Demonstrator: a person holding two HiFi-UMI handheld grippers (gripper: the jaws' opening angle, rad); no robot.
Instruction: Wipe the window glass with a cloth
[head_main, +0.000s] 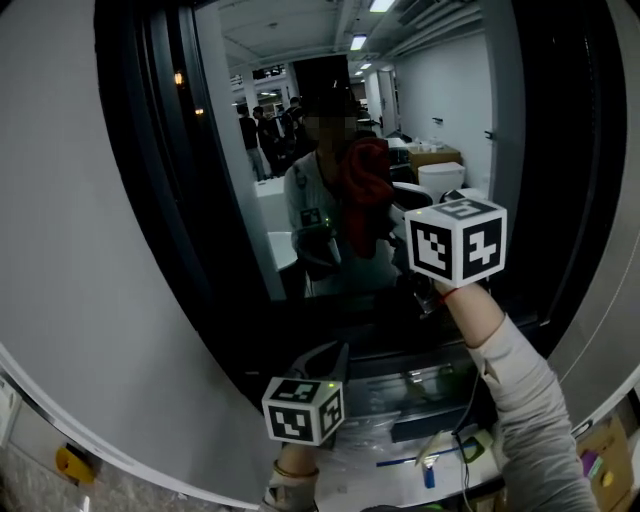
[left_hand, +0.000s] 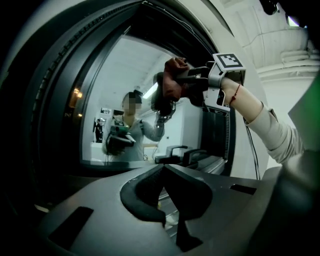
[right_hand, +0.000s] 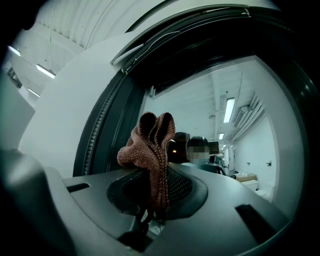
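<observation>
The window glass (head_main: 450, 100) is dark-framed and mirrors the room and a person. My right gripper (head_main: 397, 222) is raised to it, shut on a bunched dark-red cloth (head_main: 364, 180) that seems to press on the pane at mid height. In the right gripper view the cloth (right_hand: 151, 150) stands up from between the jaws of the right gripper (right_hand: 157, 175), in front of the glass (right_hand: 235, 100). The left gripper view shows the right gripper (left_hand: 196, 80), the cloth (left_hand: 172, 80) and the glass (left_hand: 125, 75). My left gripper (head_main: 338, 355) hangs low by the sill, its tips (left_hand: 164, 167) closed together on nothing.
A thick black frame with a rubber seal (head_main: 165, 200) rings the pane, with white wall (head_main: 60, 200) to the left. A dark latch handle (left_hand: 175, 150) sits at the sill. Below lie papers with a blue pen (head_main: 428, 472), cables and a cardboard box (head_main: 605, 465).
</observation>
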